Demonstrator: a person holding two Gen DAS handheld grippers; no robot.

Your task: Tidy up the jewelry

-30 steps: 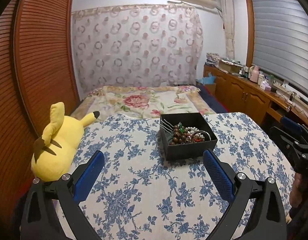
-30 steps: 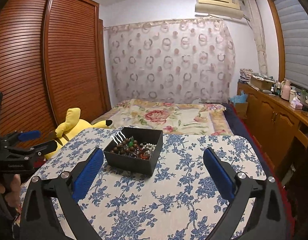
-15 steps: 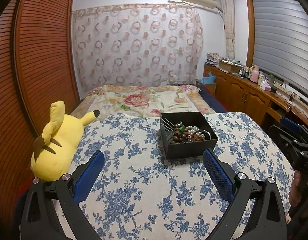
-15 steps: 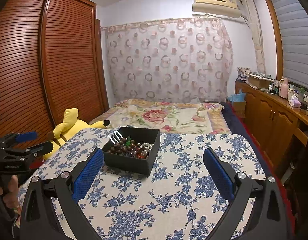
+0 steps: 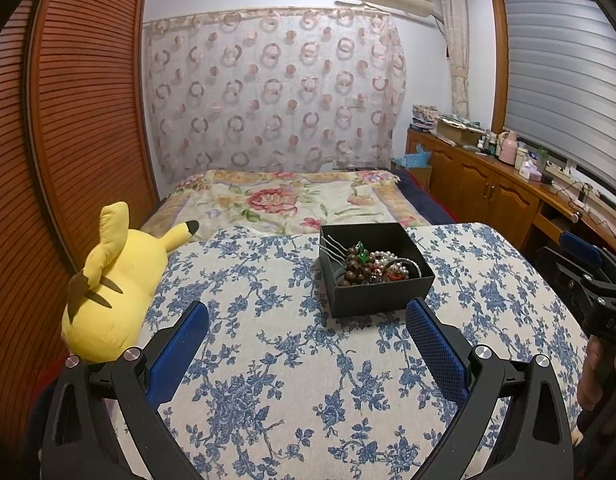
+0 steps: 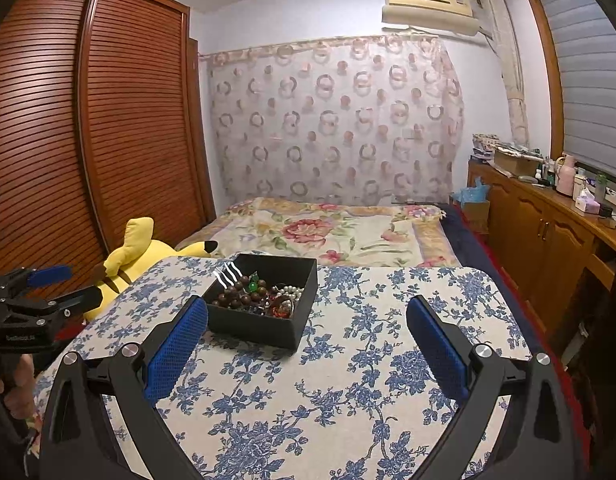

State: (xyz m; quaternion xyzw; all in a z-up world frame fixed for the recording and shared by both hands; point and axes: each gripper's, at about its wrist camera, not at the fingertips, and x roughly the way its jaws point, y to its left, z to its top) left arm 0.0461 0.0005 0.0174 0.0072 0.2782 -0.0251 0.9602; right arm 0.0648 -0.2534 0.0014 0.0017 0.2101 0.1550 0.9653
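Note:
A black open box (image 5: 382,298) stands on a table with a blue-flowered cloth (image 5: 268,360). It holds a jumble of jewelry (image 5: 372,266): brown beads, pearls, a green stone and silver hairpins. My left gripper (image 5: 308,316) is open and empty, just short of the box. In the right wrist view the box (image 6: 260,326) sits ahead and to the left, with jewelry (image 6: 256,294) inside. My right gripper (image 6: 308,316) is open and empty, its left fingertip beside the box's near corner.
A yellow plush toy (image 5: 112,280) lies at the table's left edge by a wooden wardrobe (image 5: 68,120). A bed (image 5: 292,200) lies behind the table. A wooden counter with clutter (image 5: 508,168) runs along the right wall.
Both grippers have edged forward toward the box, which looks slightly nearer and lower in both views. Both stay open.

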